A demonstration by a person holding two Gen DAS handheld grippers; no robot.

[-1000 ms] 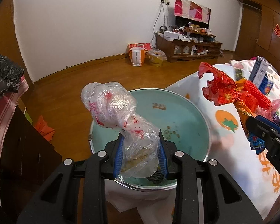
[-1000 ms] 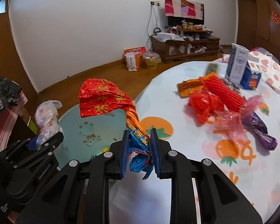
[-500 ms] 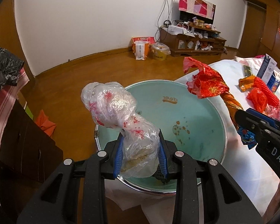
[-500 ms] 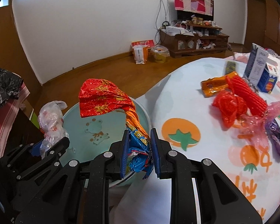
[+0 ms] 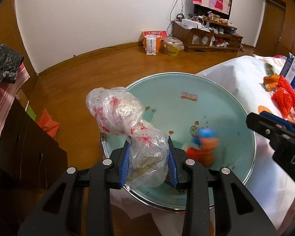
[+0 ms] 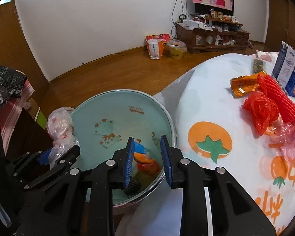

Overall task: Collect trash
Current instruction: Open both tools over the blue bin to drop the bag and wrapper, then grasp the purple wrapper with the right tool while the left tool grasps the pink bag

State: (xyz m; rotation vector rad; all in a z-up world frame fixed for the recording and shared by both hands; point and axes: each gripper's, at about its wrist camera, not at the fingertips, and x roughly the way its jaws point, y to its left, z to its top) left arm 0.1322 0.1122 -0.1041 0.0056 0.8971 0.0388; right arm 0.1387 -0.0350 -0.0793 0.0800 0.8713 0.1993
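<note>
My left gripper (image 5: 148, 163) is shut on a clear plastic bag with red print (image 5: 127, 122), held over the near left rim of a big teal basin (image 5: 222, 106). My right gripper (image 6: 147, 157) is open and empty above the basin (image 6: 116, 118). The red, orange and blue foil wrapper (image 6: 145, 161) lies blurred inside the basin, below the right gripper; it also shows in the left wrist view (image 5: 202, 145). The left gripper and its bag (image 6: 59, 125) show at the left of the right wrist view.
The round table (image 6: 216, 106) has a white cloth with orange fruit prints. On it lie a red plastic bag (image 6: 261, 112), a red foam net (image 6: 275, 94), an orange wrapper (image 6: 243, 84), pink film (image 6: 291, 133) and a blue and white carton (image 6: 287, 68). A dark cabinet (image 5: 25, 147) stands left.
My right gripper has opened and let go of the foil wrapper, which has dropped into the basin. My left gripper still holds the clear bag, now further over the basin.
</note>
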